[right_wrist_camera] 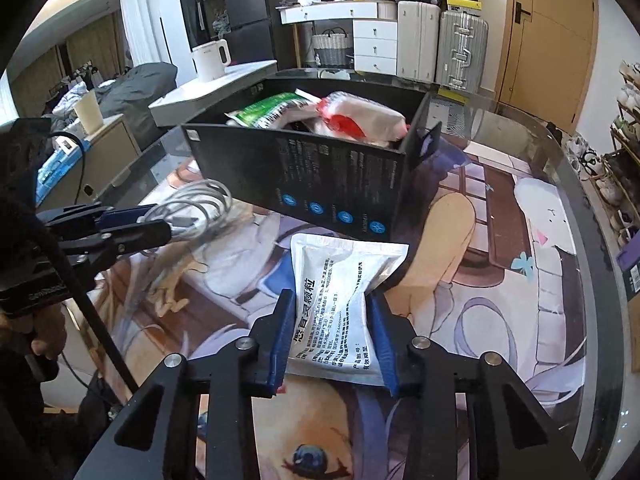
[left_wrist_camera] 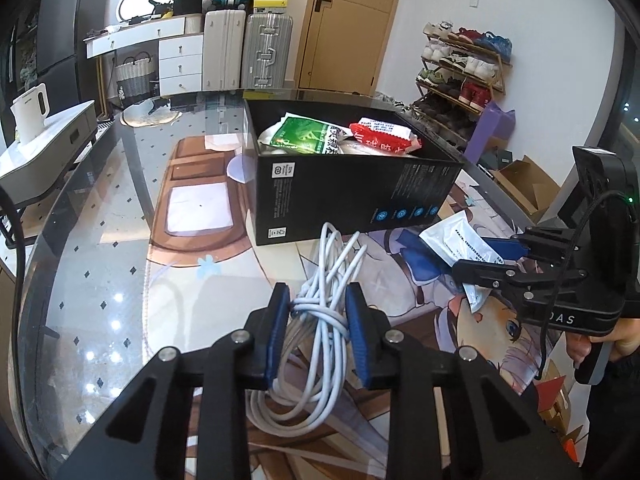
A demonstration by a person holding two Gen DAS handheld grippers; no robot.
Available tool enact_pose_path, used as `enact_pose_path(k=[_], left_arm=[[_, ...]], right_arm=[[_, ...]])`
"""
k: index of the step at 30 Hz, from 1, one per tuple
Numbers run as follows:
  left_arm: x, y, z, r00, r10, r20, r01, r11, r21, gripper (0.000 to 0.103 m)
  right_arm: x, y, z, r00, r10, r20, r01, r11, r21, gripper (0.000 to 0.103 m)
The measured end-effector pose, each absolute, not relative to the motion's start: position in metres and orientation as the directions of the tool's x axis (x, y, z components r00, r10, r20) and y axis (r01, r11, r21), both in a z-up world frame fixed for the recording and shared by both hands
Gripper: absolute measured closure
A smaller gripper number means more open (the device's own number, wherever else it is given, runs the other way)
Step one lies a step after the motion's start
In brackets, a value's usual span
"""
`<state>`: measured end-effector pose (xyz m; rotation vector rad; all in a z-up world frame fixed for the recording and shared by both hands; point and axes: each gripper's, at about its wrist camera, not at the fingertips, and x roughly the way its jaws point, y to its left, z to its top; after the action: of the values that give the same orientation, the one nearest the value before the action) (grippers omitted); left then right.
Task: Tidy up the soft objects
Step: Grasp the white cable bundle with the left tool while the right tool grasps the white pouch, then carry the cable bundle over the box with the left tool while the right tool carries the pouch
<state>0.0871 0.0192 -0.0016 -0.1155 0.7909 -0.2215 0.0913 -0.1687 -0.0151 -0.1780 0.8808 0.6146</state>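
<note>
My left gripper (left_wrist_camera: 318, 300) is shut on a bundled white cable (left_wrist_camera: 328, 280), held above the table in front of the black box (left_wrist_camera: 352, 188). My right gripper (right_wrist_camera: 332, 308) is shut on a white foil pouch (right_wrist_camera: 340, 292) with black print, held just before the box (right_wrist_camera: 312, 184). In the left wrist view the right gripper (left_wrist_camera: 472, 258) and pouch (left_wrist_camera: 460, 244) show at right. In the right wrist view the left gripper (right_wrist_camera: 156, 218) and cable (right_wrist_camera: 196, 208) show at left. The box holds a green packet (left_wrist_camera: 304, 134) and a red-and-white packet (left_wrist_camera: 384, 134).
The round glass table (left_wrist_camera: 88, 280) carries an anime-print mat (right_wrist_camera: 480, 280). A white kettle (left_wrist_camera: 30, 114) stands on a side cabinet at left. Suitcases (left_wrist_camera: 266, 50), a door and a shoe rack (left_wrist_camera: 460, 68) line the far wall.
</note>
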Motion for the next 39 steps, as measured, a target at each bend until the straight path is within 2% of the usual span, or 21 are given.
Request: enact_pose_path(k=[8, 14, 17, 18, 28, 39], left_arm=[[0.087, 0.016, -0.009, 0.667, -0.229, -0.709, 0.159, 0.973, -0.165, 0.078], [0.094, 0.008, -0.017, 0.644, -0.221, -0.732, 0.167, 0.975, -0.147, 0.068], [0.091, 0.002, -0.018, 0.651, -0.196, -0.733, 0.186, 0.978, -0.096, 0.069], [0.091, 0.001, -0.018, 0.651, -0.199, -0.733, 0.19, 0.977, -0.097, 0.074], [0.078, 0.006, 0.003, 0.689, -0.261, -0.676, 0.215, 0.965, -0.152, 0.076], [0.072, 0.023, 0.041, 0.75, -0.268, -0.605, 0.203, 0.963, -0.175, 0.076]], right_arm=[[0.085, -0.175, -0.006, 0.498, 0.429, -0.753, -0.561, 0.822, 0.097, 0.066], [0.087, -0.181, -0.004, 0.51, 0.423, -0.75, -0.55, 0.83, 0.094, 0.066], [0.087, -0.182, -0.003, 0.513, 0.421, -0.748, -0.546, 0.832, 0.094, 0.066], [0.087, -0.183, -0.003, 0.514, 0.42, -0.747, -0.545, 0.833, 0.093, 0.066], [0.082, -0.188, 0.011, 0.548, 0.444, -0.708, -0.548, 0.831, 0.097, 0.066], [0.076, -0.191, 0.046, 0.592, 0.483, -0.645, -0.558, 0.823, 0.104, 0.066]])
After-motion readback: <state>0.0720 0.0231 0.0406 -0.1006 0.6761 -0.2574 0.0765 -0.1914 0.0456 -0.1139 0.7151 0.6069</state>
